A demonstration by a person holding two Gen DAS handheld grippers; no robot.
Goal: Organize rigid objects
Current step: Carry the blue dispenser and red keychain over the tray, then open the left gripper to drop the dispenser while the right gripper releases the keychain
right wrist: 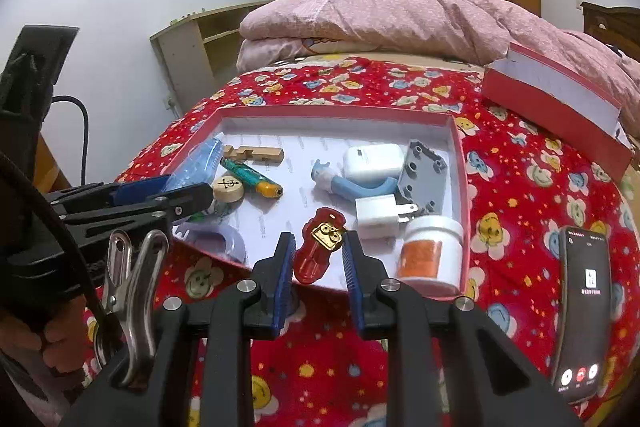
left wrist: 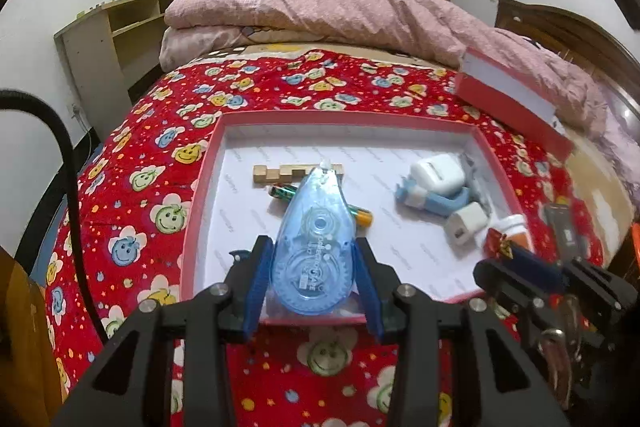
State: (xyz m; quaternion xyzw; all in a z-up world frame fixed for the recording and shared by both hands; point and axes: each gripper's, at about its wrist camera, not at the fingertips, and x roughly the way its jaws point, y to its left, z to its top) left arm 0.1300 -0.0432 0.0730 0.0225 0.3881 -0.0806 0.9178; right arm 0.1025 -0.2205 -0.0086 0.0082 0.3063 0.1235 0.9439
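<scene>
A shallow red box (left wrist: pixel 200 187) with a white floor lies on the red bedspread; it also shows in the right wrist view (right wrist: pixel 460 163). My left gripper (left wrist: pixel 314 263) is shut on a blue translucent correction-tape dispenser (left wrist: pixel 314 239) held over the box's near part. My right gripper (right wrist: pixel 318 247) is shut on a small red object with a gold emblem (right wrist: pixel 320 243) over the box's near edge. In the box lie a wooden block (right wrist: pixel 256 153), a green and yellow battery (right wrist: pixel 252 179), a white case (right wrist: pixel 374 159), a white plug (right wrist: pixel 378 217), a blue holder (right wrist: pixel 352 185), a grey plate (right wrist: pixel 424 173) and a white jar (right wrist: pixel 432 251).
The red box lid (right wrist: pixel 560 107) rests at the far right against a pink quilt (right wrist: pixel 400 15). A phone (right wrist: pixel 580 311) lies on the bedspread to the right. A round wooden piece (right wrist: pixel 227 187) and a clear tape roll (right wrist: pixel 216 239) sit at the box's left. A metal clip (right wrist: pixel 132 291) hangs near the left gripper.
</scene>
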